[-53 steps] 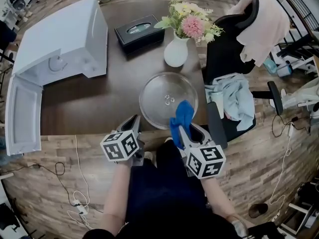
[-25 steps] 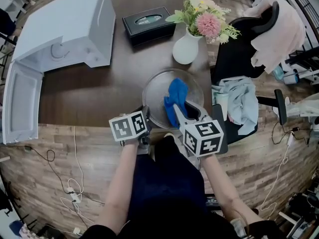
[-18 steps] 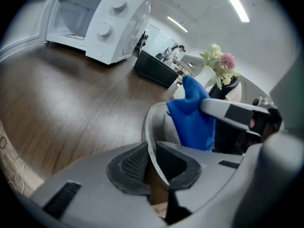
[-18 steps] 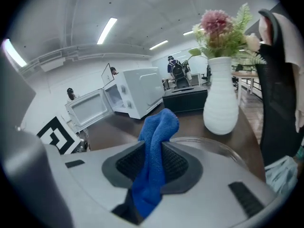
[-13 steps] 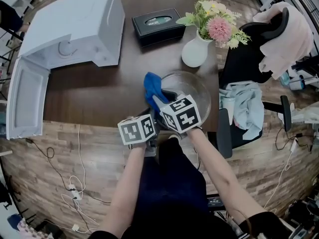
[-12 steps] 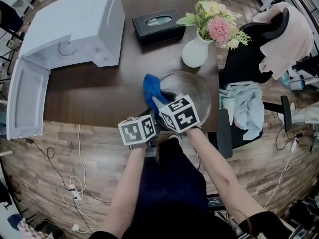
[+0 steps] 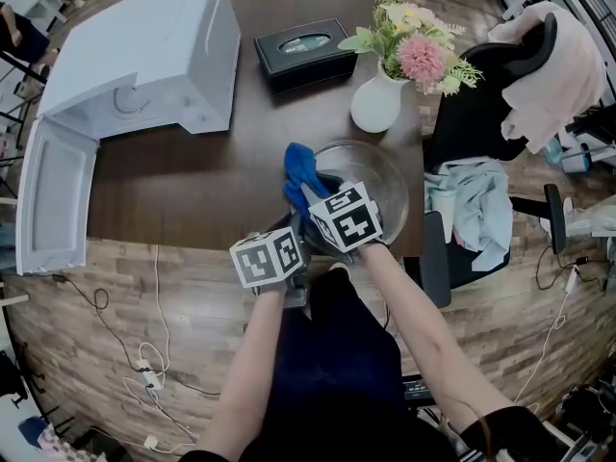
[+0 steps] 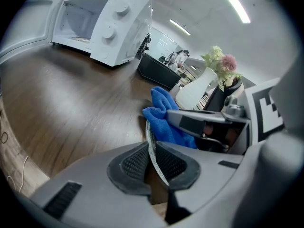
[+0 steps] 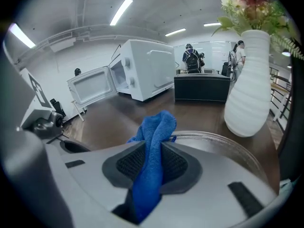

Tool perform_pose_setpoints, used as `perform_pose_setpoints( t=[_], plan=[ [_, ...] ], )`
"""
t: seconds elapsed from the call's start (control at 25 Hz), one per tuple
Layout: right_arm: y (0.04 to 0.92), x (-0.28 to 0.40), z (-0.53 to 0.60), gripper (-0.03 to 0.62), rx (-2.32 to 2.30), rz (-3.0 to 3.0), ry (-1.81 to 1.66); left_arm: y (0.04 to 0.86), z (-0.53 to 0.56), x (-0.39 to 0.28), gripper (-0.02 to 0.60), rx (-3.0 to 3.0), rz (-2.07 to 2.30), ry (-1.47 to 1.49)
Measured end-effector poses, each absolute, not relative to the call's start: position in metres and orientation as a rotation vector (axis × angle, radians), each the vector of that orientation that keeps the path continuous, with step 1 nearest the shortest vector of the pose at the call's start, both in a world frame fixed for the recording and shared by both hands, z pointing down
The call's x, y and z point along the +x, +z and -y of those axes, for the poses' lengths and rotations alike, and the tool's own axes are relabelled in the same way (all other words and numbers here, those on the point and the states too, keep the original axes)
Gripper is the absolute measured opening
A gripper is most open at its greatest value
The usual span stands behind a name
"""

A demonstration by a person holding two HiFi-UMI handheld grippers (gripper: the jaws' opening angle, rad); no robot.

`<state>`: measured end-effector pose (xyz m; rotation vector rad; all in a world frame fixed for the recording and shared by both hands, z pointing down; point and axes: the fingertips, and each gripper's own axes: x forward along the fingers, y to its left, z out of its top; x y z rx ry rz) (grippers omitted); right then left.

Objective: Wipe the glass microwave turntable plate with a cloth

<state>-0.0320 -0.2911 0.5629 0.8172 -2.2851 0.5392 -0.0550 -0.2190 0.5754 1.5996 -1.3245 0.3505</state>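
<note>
You are holding one tool in each hand, close to your body, at the near edge of the brown surface (image 7: 183,186). Your left tool (image 8: 153,164) is biting the near rim of the glass plate (image 8: 150,139). Its two pads have just been closing, and the thin glass edge is sitting between them, pressed from both sides. Your right tool (image 9: 152,164) is just beside it, and the two marker cubes are nearly touching in the head view. The right tool is squeezing the blue cloth (image 9: 155,127) tight between its pads. The cloth is sticking up past the tips and hanging down behind them.

The plate is lying flat on the surface, right in front of you. The cloth is sitting at the plate's left rim, partly over the glass and partly over the wood.

Just past the plate, a white vase (image 7: 375,106) is standing with pink and yellow flowers (image 7: 412,44) in it. A black tissue box (image 7: 306,52) is lying to the left of the vase. Farther left, a white microwave (image 7: 144,56) is sitting with its door (image 7: 53,200) hanging wide open. To your right, a black chair (image 7: 460,99) is standing beside the surface with clothes piled on it.
</note>
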Motion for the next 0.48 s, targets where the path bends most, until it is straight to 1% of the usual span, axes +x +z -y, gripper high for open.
perform_pose_setpoints(
  t=[0.48],
  plan=[
    [0.563, 0.015, 0.327, 0.083, 0.975, 2.247, 0.571, 0.579, 0.216, -0.054, 0.046, 1.600, 1.332, 0.362]
  ],
)
